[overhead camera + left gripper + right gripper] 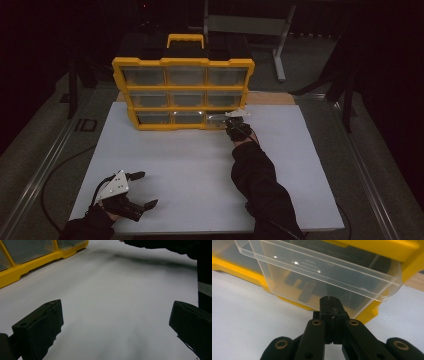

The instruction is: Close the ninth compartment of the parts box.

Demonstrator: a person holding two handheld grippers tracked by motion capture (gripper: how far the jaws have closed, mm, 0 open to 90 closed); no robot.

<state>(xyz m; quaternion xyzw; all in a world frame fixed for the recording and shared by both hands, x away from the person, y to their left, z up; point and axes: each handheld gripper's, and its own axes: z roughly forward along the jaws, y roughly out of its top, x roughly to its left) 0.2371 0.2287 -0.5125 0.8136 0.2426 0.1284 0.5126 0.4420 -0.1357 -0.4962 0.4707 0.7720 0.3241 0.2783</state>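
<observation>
Nearest the person, the left gripper [142, 190] rested on the white table [190, 170], well in front of the yellow organiser [182, 92] and off to its left. Its jaws stood wide apart and held nothing.

Farther on, the right gripper [235, 121] met the organiser's bottom-right corner. There a clear drawer [322, 277] stuck partway out of its slot (a dark, flat item inside it was too blurred to identify). The drawer lay straight ahead of this gripper, its long axis running across the gripper's line of reach. The jaws were pressed together at the drawer's front wall; whether they pinched its lip could not be told. The right arm was much the nearer.

No readable writing appeared anywhere.
</observation>
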